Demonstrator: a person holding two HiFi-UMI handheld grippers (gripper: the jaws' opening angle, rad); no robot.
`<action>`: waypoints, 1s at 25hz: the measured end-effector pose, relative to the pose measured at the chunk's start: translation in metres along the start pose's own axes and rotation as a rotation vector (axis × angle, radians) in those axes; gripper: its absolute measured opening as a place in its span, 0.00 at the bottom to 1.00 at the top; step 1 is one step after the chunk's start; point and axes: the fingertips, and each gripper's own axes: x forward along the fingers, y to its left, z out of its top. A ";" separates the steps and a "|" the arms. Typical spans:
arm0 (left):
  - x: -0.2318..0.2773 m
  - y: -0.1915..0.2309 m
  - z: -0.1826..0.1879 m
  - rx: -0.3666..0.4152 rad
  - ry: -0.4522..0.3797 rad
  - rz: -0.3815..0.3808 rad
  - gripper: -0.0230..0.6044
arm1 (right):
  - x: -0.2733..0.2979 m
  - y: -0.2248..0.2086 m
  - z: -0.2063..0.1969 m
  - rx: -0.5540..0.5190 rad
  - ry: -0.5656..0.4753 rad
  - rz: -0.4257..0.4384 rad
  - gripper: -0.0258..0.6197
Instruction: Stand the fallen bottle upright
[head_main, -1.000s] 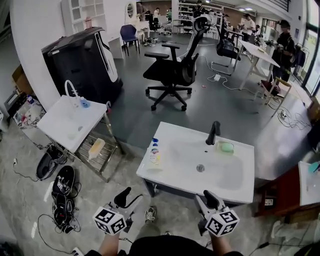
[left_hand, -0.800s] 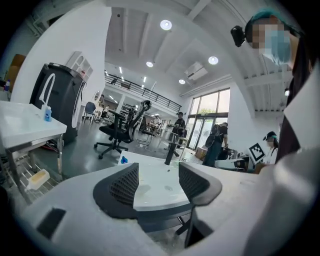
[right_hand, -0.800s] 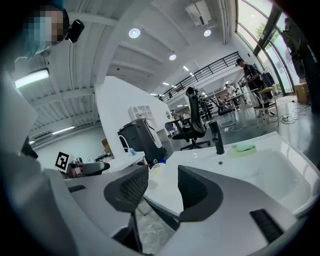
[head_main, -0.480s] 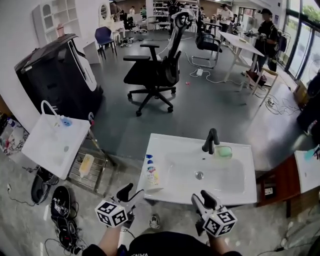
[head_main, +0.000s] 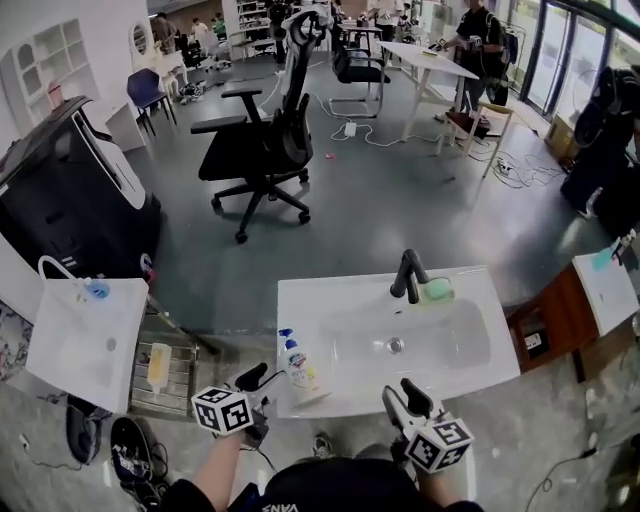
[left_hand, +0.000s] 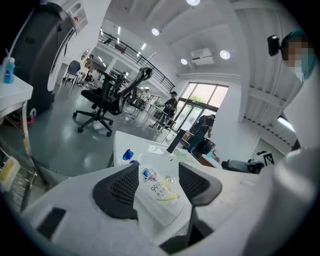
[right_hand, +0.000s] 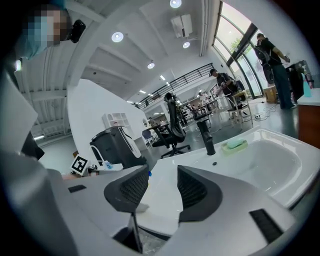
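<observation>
While both tools hang low at the near edge of the head view, the biggest thing in frame is the black machine (head_main: 70, 200) at far left, w/ a black office chair (head_main: 255, 150) on the grey floor beyond the work area. Centre-frame sits the white sink (head_main: 340, 300), a wide basin w/ a flat rim. A smaller white sink (head_main: 65, 345) stands well apart to its left, w/ a wire rack (head_main: 182, 352) btwn the two.

The left gripper (head_main: 252, 378) is just off the sink's near-left corner, jaws apart. Its own view shows the bottle in the gap btwn them, label up, but whether they touch it can't be told. The right gripper (head_main: 405, 393) is at the sink's near edge, further right, jaws also apart, w/ nothing btwn them, only bare rim beyond.

The bottle (head_main: 298, 365) lies on its side on the sink's left rim, blue cap pointing away from the person, base toward the near edge, just ahead of the left gripper. A black faucet (head_main: 408, 275) stands upright at the back of the basin. A green soap (head_main: 437, 290) sits just right of it on the back rim.
</observation>
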 end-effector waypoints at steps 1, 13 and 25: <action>0.005 0.005 -0.001 -0.014 0.023 -0.013 0.43 | 0.000 0.000 -0.001 0.007 -0.005 -0.015 0.30; 0.063 0.051 0.004 -0.324 0.206 -0.054 0.43 | 0.004 -0.012 -0.001 0.031 -0.003 -0.073 0.29; 0.105 0.070 0.004 -0.413 0.375 0.072 0.43 | 0.019 -0.063 0.032 0.014 0.012 -0.017 0.29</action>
